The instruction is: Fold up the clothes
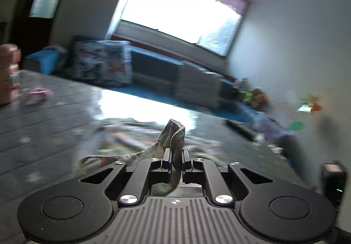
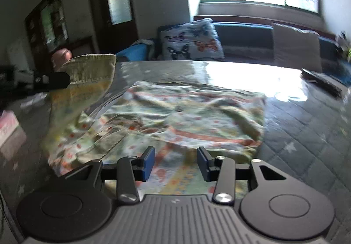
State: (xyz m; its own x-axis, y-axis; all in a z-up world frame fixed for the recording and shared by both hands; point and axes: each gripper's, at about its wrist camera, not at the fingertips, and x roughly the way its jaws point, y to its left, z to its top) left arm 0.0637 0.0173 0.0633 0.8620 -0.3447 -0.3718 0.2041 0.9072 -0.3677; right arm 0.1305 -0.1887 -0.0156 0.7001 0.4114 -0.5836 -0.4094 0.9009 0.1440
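A pale green garment (image 2: pixel 175 116) with orange and red print lies spread and crumpled on the dark quilted table top (image 2: pixel 307 134). My left gripper (image 1: pixel 176 156) is shut on the garment's ribbed cuff (image 1: pixel 175 134) and holds it up off the table. The right wrist view shows that left gripper (image 2: pixel 65 79) at the left, with the ribbed cuff (image 2: pixel 92 68) lifted and cloth hanging down from it. My right gripper (image 2: pixel 175 162) is open and empty, low over the near edge of the garment.
A blue sofa (image 2: pixel 241 35) with a butterfly cushion (image 2: pixel 190 39) and a grey cushion (image 2: pixel 296 44) stands behind the table under a bright window. A dark remote (image 2: pixel 320 81) lies at the table's far right. A pink box (image 2: pixel 8 132) sits at the left.
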